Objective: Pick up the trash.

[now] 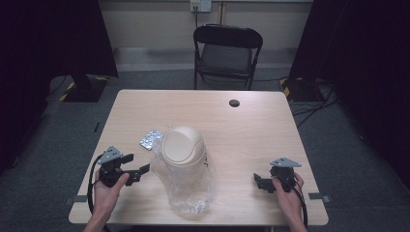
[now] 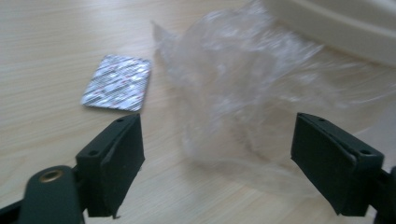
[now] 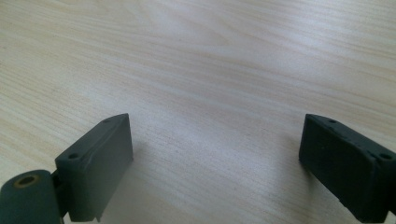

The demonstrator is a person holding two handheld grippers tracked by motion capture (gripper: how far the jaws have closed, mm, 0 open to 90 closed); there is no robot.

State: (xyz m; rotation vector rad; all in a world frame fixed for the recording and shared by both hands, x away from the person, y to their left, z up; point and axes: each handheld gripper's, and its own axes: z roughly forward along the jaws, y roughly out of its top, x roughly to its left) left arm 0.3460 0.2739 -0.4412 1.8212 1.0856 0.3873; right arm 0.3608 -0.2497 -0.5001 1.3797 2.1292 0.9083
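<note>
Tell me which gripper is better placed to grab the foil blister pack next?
Left. The left gripper is open beside the blister pack, which lies just ahead of its jaws. The right gripper faces bare table.

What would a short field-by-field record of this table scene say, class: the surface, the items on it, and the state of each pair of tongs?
surface: light wooden table
bin: beige swing-lid bin, mid-table
bag: clear plastic bag, crumpled around and in front of the bin
foil item: silver blister pack, flat, left of the bin
left tongs: open, aimed at the bag, holding nothing
right tongs: open over bare wood, holding nothing
background: black folding chair beyond the table
</note>
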